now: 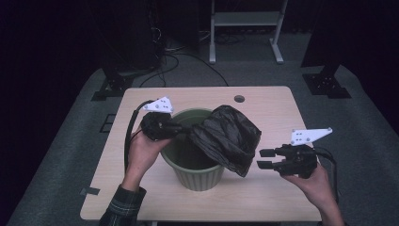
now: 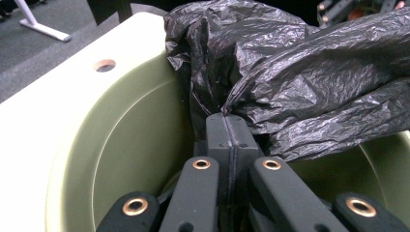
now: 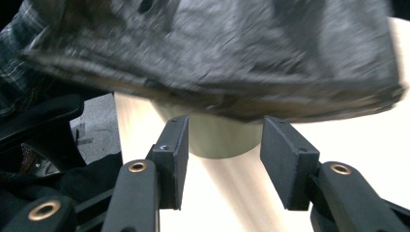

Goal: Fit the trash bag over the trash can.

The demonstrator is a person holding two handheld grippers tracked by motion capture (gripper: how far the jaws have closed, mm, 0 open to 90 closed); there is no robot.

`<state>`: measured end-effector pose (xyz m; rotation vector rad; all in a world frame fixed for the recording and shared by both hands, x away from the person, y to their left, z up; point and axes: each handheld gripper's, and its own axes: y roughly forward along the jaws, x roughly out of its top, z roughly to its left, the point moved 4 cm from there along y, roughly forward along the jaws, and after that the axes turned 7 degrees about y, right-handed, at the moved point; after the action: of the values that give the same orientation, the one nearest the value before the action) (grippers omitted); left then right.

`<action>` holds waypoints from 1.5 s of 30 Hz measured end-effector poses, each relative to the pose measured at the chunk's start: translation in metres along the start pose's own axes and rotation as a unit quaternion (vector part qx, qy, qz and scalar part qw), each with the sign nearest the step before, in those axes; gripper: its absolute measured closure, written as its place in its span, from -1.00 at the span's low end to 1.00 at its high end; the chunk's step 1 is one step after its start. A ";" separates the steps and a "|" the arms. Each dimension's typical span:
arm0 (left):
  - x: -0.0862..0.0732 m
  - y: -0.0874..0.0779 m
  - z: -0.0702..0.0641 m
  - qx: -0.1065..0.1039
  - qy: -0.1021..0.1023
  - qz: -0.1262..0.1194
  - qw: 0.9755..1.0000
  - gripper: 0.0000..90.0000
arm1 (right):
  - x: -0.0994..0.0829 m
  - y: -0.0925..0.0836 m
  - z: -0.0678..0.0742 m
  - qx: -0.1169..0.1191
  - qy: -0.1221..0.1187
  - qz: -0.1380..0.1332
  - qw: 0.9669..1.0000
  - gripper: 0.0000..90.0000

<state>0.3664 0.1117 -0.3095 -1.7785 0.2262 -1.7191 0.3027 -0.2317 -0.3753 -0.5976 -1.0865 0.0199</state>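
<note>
Light wood table [image 1: 141, 197], grey carpet, dark room. Black bag [image 1: 228, 136] draped over green bin [image 1: 197, 176] rim, long axis L–R. L gripper [image 1: 188, 128] pinches bag edge at its tips. R gripper [image 1: 262, 158] spread, empty, just right of bag.

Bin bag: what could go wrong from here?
1. The left gripper pinches only a small fold of the black bag; a tug could tear it or slip it free.
2. The right gripper is open, beside the hanging edge; closing now may miss.
3. Pulling could tip the green bin.
</note>
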 end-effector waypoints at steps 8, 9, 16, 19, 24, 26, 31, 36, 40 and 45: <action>0.000 0.000 -0.003 -0.010 0.000 -0.001 1.000 1.00 | 0.004 0.016 0.007 0.020 -0.005 -0.019 1.000 0.41; -0.001 0.000 -0.004 -0.011 0.000 -0.002 1.000 1.00 | 0.005 0.018 0.007 0.020 -0.008 -0.017 1.000 0.51; -0.010 -0.015 0.000 -0.004 -0.011 -0.006 1.000 1.00 | 0.009 0.025 0.004 0.019 -0.017 -0.015 1.000 1.00; -0.015 -0.024 0.001 0.003 -0.016 -0.010 1.000 1.00 | 0.007 0.020 0.001 0.012 -0.012 -0.018 1.000 1.00; -0.028 -0.046 0.005 0.021 -0.030 -0.019 0.999 1.00 | 0.005 0.006 -0.009 -0.004 -0.003 -0.033 0.999 1.00; -0.034 -0.052 0.004 0.025 -0.037 -0.018 0.999 1.00 | 0.007 0.003 -0.008 0.004 -0.003 -0.050 0.999 0.88; -0.038 -0.049 0.003 0.022 -0.038 -0.014 0.999 1.00 | 0.012 0.008 0.001 0.022 -0.005 -0.057 0.998 0.47; -0.040 -0.046 0.001 0.017 -0.038 -0.012 0.999 1.00 | 0.018 0.013 0.009 0.016 -0.012 -0.055 0.998 0.26; -0.040 -0.043 -0.002 0.013 -0.038 -0.012 0.999 1.00 | 0.019 0.016 0.011 0.031 -0.008 -0.066 0.997 0.10; -0.039 -0.037 -0.008 0.004 -0.032 -0.008 0.999 1.00 | 0.020 0.021 0.013 0.042 -0.001 -0.072 0.996 -0.14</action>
<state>0.3430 0.1590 -0.3216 -1.8305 0.1783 -1.6682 0.3067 -0.2023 -0.3644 -0.4419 -1.1227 -0.0593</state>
